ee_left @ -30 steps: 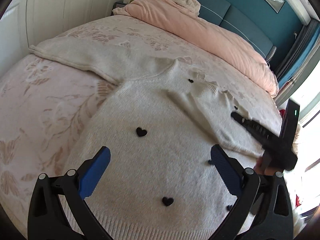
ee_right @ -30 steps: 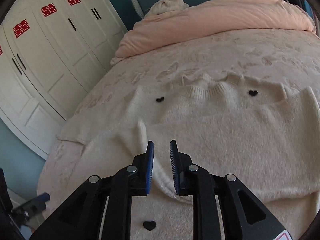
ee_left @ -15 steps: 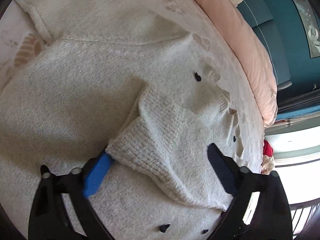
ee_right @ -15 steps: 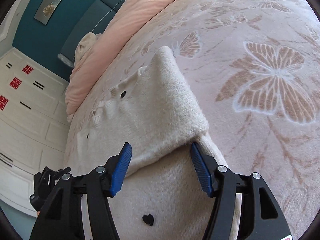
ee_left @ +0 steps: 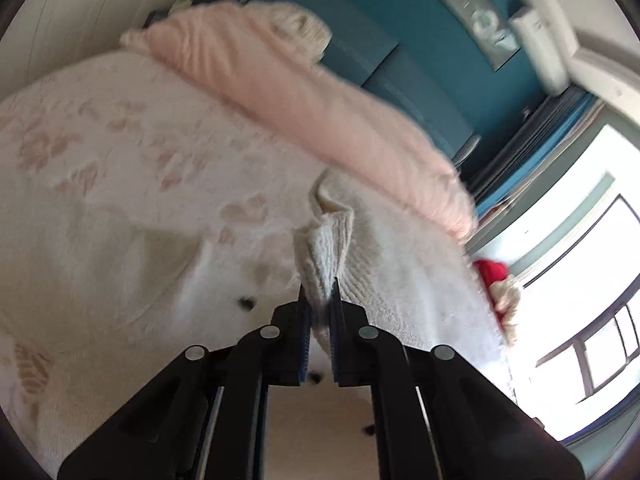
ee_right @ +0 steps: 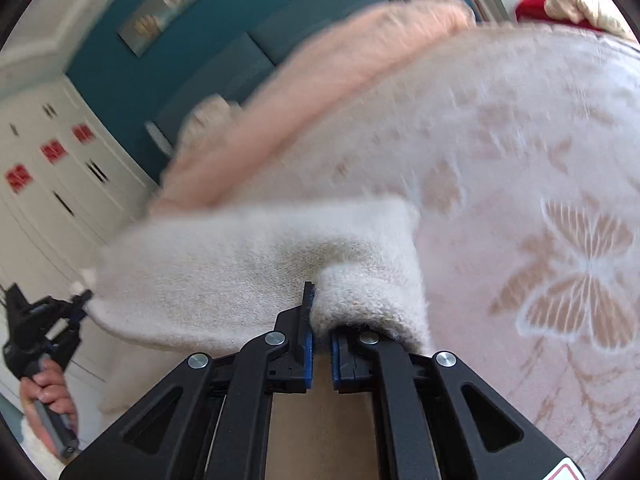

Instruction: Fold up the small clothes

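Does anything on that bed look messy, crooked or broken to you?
Nothing looks damaged or spilled. The cream sweater is bunched and lifted off the bedspread rather than lying flat, because the left tongs and right tongs each pinch a fold of it. Both views are blurred.

A home bedroom: a bed [ee_right: 520, 140] under a butterfly-patterned cover, a pink duvet [ee_left: 320, 112] heaped against the padded teal headboard [ee_left: 400, 80], white wardrobe doors [ee_right: 60, 184] with red paper cut-outs, and a bright window [ee_left: 580, 300].
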`<act>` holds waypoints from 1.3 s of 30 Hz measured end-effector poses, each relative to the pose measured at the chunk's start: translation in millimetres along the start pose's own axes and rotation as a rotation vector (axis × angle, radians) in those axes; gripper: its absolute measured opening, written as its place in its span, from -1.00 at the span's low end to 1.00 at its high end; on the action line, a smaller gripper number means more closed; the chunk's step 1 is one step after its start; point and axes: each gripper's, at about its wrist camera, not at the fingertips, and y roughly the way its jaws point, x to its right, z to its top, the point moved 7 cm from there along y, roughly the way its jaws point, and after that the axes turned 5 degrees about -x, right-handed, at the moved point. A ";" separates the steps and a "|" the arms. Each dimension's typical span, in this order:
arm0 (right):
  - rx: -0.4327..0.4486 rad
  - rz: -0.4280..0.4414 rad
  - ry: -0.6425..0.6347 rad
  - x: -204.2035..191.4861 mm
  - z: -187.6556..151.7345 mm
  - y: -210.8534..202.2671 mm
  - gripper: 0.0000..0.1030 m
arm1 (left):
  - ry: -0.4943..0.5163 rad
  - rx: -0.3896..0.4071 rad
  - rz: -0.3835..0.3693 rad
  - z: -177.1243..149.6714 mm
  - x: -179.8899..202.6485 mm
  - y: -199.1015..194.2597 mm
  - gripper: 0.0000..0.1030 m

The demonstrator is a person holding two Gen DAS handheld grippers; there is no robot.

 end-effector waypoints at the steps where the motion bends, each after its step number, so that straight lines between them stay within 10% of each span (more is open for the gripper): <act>1: -0.074 -0.049 0.032 19.2 -15.6 17.7 -0.90 | -0.030 -0.074 0.094 -19.1 -26.7 27.2 -0.87; 3: -0.040 -0.029 0.052 21.0 -16.3 14.1 -0.90 | -0.045 -0.153 0.193 -51.3 -62.0 53.7 -0.87; 7: 0.067 0.002 0.008 8.2 0.0 -18.6 -0.90 | -0.067 -0.120 0.140 -63.6 -69.4 55.2 -0.86; 13: -0.046 -0.100 -0.013 31.9 -14.2 7.7 -0.88 | -0.090 -0.120 0.095 -65.6 -79.1 54.6 -0.80; 17: -0.063 -0.170 -0.061 11.5 -42.3 -19.5 -0.67 | -0.126 -0.050 0.080 -68.0 -91.5 -0.6 -0.05; 20: -0.093 -0.169 -0.172 -14.1 -90.5 -37.9 -0.47 | -0.197 0.053 0.141 -56.7 -141.4 -62.8 0.47; 26: -0.097 -0.178 -0.443 -52.2 -186.3 -50.3 0.10 | -0.492 0.222 0.394 -3.8 -317.0 -174.2 0.60; 34: -0.092 -0.155 -0.429 -43.6 -202.0 -39.2 0.31 | -0.825 0.443 0.436 50.8 -445.5 -230.7 0.59; 39: -0.089 -0.171 -0.452 -48.7 -206.8 -36.2 0.40 | -0.752 0.313 0.469 83.4 -444.2 -206.5 -0.79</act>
